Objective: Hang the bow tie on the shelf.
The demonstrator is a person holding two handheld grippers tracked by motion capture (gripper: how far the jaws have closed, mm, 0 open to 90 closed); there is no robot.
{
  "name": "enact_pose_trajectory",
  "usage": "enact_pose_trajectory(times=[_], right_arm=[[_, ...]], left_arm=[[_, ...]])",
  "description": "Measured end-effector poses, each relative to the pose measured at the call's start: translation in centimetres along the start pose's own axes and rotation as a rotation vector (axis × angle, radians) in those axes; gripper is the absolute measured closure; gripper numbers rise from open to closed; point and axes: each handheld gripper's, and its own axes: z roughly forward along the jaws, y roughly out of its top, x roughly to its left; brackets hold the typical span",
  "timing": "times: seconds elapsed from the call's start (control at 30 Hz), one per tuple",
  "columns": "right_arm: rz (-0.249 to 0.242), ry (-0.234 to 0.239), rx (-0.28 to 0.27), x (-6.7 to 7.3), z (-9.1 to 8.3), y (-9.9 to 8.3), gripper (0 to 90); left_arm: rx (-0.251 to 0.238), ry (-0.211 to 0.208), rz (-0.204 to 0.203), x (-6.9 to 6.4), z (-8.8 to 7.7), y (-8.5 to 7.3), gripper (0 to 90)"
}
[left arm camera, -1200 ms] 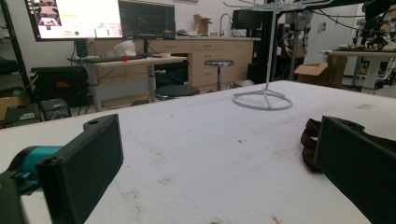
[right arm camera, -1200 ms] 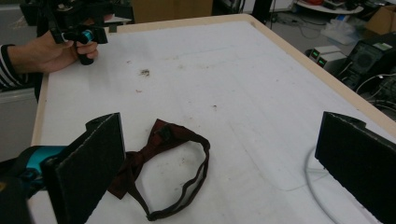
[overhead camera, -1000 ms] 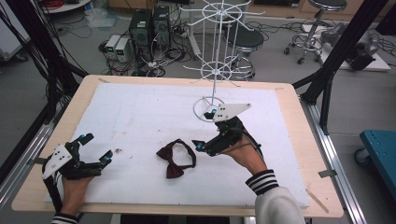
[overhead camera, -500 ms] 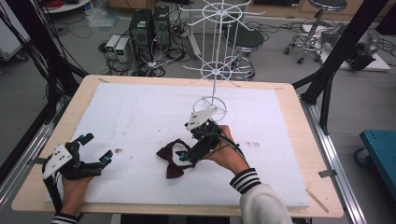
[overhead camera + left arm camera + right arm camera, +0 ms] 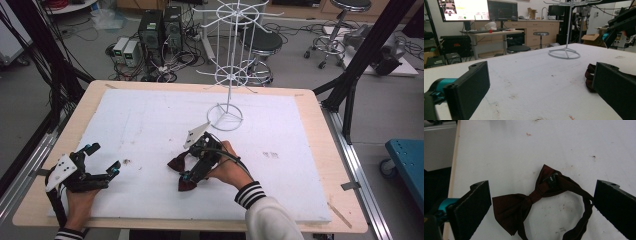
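Note:
A dark red bow tie [image 5: 524, 205] with its neck strap and black clasp lies flat on the white foam board [image 5: 150, 120]. My right gripper [image 5: 186, 167] hovers over it, tilted down, jaws open wide on either side of the bow tie [image 5: 176, 162] and not touching it. The right gripper view looks straight down, with the tie between the two black jaws [image 5: 544, 191]. My left gripper [image 5: 104, 157] rests open at the board's front left, holding nothing. An edge of the bow tie [image 5: 589, 75] peeks from behind one of its jaws, and the right gripper [image 5: 616, 27] shows at the top right.
A white wire display rack [image 5: 225, 117] stands on its ring base at the board's back middle, just beyond the right hand. The rack's base [image 5: 564, 53] also shows far off in the left gripper view. The wooden table edge [image 5: 345, 200] frames the board.
My right gripper has swung left and toward the front edge, coming down over the bow tie with its jaws still open. The left gripper has stayed put.

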Motion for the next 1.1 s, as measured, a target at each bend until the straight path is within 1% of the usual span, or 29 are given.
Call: enact_pose_trajectory(times=[0.03,0.1,0.2,0.23,0.33,0.53,0.57,0.7,0.77,0.8,0.87,1.07,1.1], right_arm=[[-0.002,0.001,0.017,0.1,0.4,0.1,1.0],[-0.003,-0.002,0.021,0.0,0.6,0.1,1.0],[0.003,0.002,0.044,0.0,1.1,0.2,1.2],[0.006,0.007,0.064,0.0,1.3,0.2,4.7],[0.009,0.004,0.078,0.0,1.8,0.2,4.7],[0.017,0.016,0.118,-0.1,3.0,0.2,4.7],[0.031,0.021,0.129,-0.1,3.1,0.2,4.7],[0.041,0.031,0.165,0.0,3.7,0.2,4.7],[0.045,0.029,0.174,-0.1,4.0,0.1,4.8],[0.06,0.03,0.179,-0.1,4.1,0.1,4.8],[0.068,0.029,0.187,-0.3,4.5,-0.1,5.2],[0.081,0.026,0.213,-0.3,5.3,-0.2,6.5],[0.079,0.026,0.217,-0.3,5.4,-0.1,8.5]], left_arm=[[-0.001,0.0,-0.001,0.0,0.0,0.0,1.8],[0.001,0.0,0.0,0.0,0.0,0.0,1.8],[0.001,0.0,0.0,0.0,0.0,0.0,1.8],[0.0,0.0,0.0,0.0,0.0,0.0,1.8],[0.001,-0.001,-0.001,0.0,0.0,0.0,1.8],[0.0,0.0,0.001,0.0,0.0,0.0,1.8],[-0.001,0.0,0.0,0.0,0.0,0.0,1.8],[-0.002,0.0,0.0,0.0,0.0,0.0,1.7],[-0.002,0.0,0.0,0.0,0.0,0.0,1.8],[-0.002,-0.001,-0.001,0.0,0.0,0.0,1.8],[0.0,-0.001,-0.001,0.0,0.0,0.0,1.8],[-0.001,-0.001,-0.001,0.0,0.0,0.0,1.8],[-0.003,-0.001,-0.001,0.0,0.0,0.0,1.8]])
